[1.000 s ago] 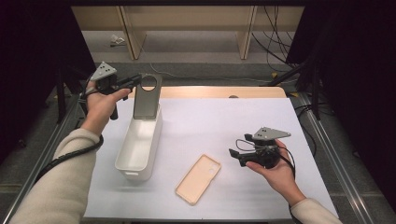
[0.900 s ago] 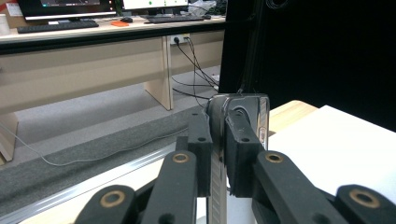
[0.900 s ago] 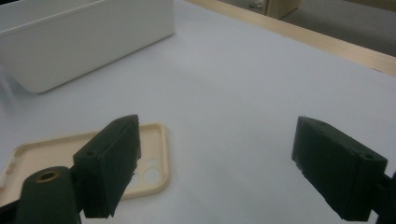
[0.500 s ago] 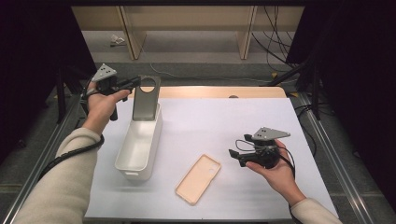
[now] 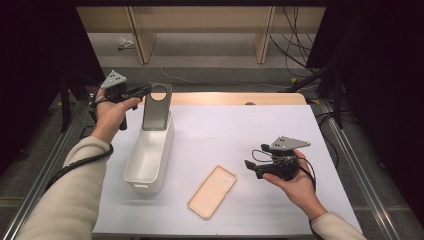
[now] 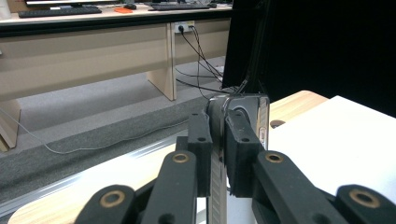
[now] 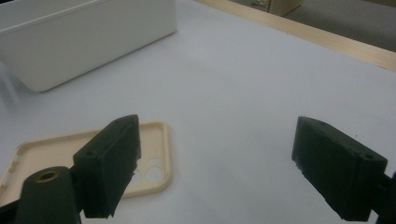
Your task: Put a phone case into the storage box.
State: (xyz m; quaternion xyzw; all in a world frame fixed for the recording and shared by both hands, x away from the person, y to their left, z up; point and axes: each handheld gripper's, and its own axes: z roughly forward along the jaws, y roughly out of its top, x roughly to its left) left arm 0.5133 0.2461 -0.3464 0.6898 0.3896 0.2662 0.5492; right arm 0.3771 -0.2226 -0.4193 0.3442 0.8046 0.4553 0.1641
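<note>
Phone held upright over the bin (image 5: 149,156); case not yet picked up.

High view: the phone (image 5: 157,107) is pinched by the left tongs (image 5: 142,91). Left gripper view: its edge (image 6: 218,154) is clamped. Right gripper view: the right tongs (image 7: 224,163) are spread, the case (image 7: 56,151) beside them.

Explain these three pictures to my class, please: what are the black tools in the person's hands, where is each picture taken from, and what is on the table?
A person sits at a table and holds a hand-operated clamp, called a gripper, in each hand. One picture looks down from above. The other two come from small cameras riding on the grippers, looking along their black jaws.

On the white surface lie a white tub and a beige phone case, hollow side up.

The left gripper is clamped on the top of a dark phone, which stands upright at the far end of the tub. The close-up shows the pads squeezing its edge.

The right gripper is open and holds nothing, beside the case.
</note>
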